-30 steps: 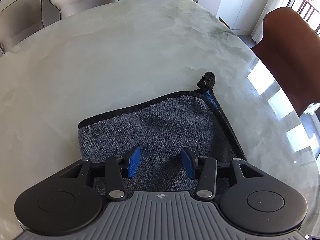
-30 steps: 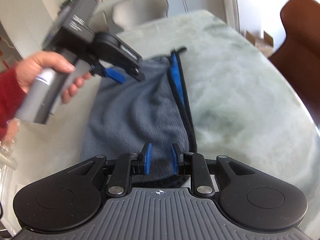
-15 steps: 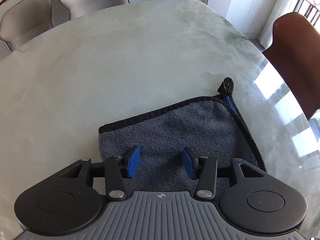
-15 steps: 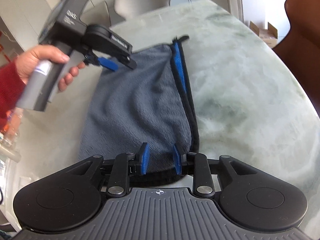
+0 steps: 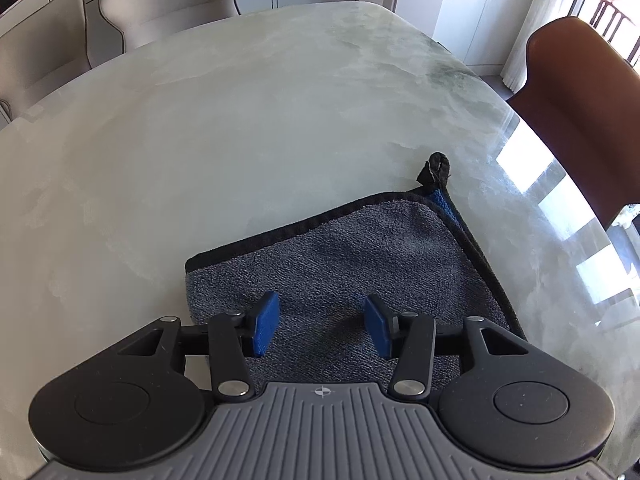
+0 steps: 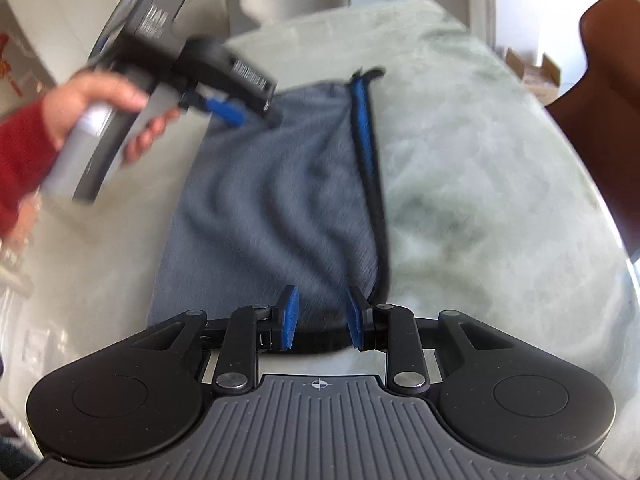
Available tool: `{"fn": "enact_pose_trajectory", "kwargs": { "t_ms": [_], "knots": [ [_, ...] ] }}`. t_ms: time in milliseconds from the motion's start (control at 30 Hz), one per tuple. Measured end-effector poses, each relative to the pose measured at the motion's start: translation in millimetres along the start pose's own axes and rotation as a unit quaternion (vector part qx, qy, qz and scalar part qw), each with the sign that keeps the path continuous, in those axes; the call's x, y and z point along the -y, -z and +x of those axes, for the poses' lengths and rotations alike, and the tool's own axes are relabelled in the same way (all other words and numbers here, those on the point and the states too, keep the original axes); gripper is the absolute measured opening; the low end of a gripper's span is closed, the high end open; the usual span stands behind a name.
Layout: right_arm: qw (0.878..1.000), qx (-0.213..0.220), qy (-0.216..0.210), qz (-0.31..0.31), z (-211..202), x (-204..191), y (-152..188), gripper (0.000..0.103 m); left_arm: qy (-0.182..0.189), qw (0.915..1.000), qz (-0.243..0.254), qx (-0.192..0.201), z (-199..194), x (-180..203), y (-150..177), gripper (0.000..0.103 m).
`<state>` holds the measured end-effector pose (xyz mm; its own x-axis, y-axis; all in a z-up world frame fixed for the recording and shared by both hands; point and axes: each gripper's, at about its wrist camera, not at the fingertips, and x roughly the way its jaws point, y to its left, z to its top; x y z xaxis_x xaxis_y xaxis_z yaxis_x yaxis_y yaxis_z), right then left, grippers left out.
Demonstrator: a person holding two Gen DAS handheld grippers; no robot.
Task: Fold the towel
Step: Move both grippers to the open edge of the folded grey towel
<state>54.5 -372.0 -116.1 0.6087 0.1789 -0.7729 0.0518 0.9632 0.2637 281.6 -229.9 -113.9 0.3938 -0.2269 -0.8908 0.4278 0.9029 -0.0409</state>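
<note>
A grey towel (image 5: 352, 256) with a black hem and a blue underside lies folded on the marble table (image 5: 240, 120). Its hanging loop (image 5: 434, 168) sticks out at the far right corner. My left gripper (image 5: 322, 326) is open above the towel's near part, holding nothing. In the right wrist view the towel (image 6: 276, 200) runs away from me, its blue edge strip (image 6: 362, 120) on the right. My right gripper (image 6: 320, 318) is open over the towel's near edge. The left gripper (image 6: 224, 108) hovers over the far left corner there, held by a hand.
A brown chair (image 5: 580, 112) stands at the table's right side, also in the right wrist view (image 6: 604, 60). Two beige chairs (image 5: 168, 4) stand at the far end. Sunlight glares on the table's right edge (image 5: 560, 208).
The left gripper has drifted left over the towel, so the towel shifted right in its view. The right gripper has opened a little wider and its view blurs from motion.
</note>
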Motion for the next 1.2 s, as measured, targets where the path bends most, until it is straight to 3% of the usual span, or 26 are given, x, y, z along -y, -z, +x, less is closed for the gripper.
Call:
{"fn": "enact_pose_trajectory", "kwargs": {
  "t_ms": [167,367,400,467,567,833,1000,1200],
  "knots": [
    [1.000,0.011,0.015,0.021,12.9,17.6,-9.3,0.025,0.008,1.0000,0.006,-0.003,-0.9,5.7,4.1,0.050],
    [0.999,-0.005,-0.004,0.036,19.3,21.9,-9.2,0.025,0.010,0.9999,0.003,-0.004,-0.2,6.6,4.9,0.051],
    [1.000,-0.005,-0.003,0.031,19.0,20.2,-8.2,0.024,0.010,0.9999,0.001,-0.004,-0.2,6.3,4.6,0.051],
    [1.000,-0.005,0.002,0.022,18.0,16.8,-6.6,0.012,0.011,0.9999,0.000,-0.005,-0.1,6.4,4.4,0.051],
    [1.000,0.007,0.009,0.020,13.6,13.2,-5.5,0.011,0.010,0.9999,0.001,-0.006,-0.4,7.2,4.8,0.051],
    [0.999,-0.015,0.034,0.016,12.8,9.0,1.7,0.011,0.008,0.9999,0.005,-0.004,1.2,7.8,7.0,0.051],
    [0.999,-0.009,0.034,0.021,8.9,9.3,-2.4,0.016,0.005,1.0000,0.006,-0.001,-5.8,7.8,10.0,0.051],
    [0.999,0.012,0.030,0.004,-5.1,6.7,-3.1,0.019,0.018,0.9998,-0.007,0.010,-41.5,2.1,44.3,0.051]
  ]
}}
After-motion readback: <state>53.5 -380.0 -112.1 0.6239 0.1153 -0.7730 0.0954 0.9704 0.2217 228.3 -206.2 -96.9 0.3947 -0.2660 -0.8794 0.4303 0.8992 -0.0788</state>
